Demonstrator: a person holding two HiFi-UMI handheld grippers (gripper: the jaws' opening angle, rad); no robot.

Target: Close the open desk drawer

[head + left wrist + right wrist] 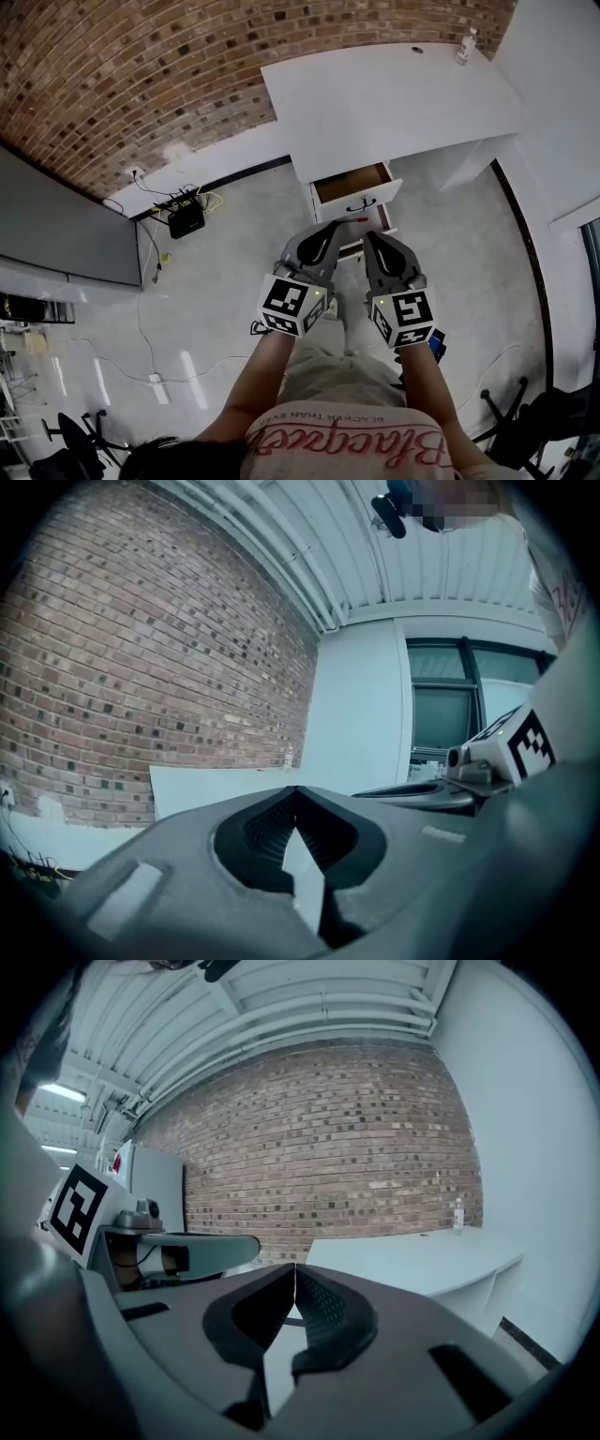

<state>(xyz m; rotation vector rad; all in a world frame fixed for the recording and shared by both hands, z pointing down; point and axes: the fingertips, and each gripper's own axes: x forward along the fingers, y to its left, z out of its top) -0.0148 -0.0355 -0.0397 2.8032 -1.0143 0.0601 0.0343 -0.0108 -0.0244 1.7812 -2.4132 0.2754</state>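
Observation:
The white desk (394, 94) stands against the brick wall, its top drawer (353, 185) pulled out and showing a brown inside. A dark handle (361, 204) sits on the drawer's white front. My left gripper (337, 227) and right gripper (368, 237) are side by side in the air just short of the drawer, both pointing toward the desk. In the left gripper view the left gripper's (296, 789) tips meet with nothing between them. The right gripper (294, 1267) is likewise shut and empty, with the desk top (422, 1260) beyond it.
A small bottle (465, 47) stands at the desk's far right corner. A black box (186, 220) with cables lies on the floor by the wall at the left. A grey panel (66, 234) stands further left. Chair bases (511, 422) are at the lower right.

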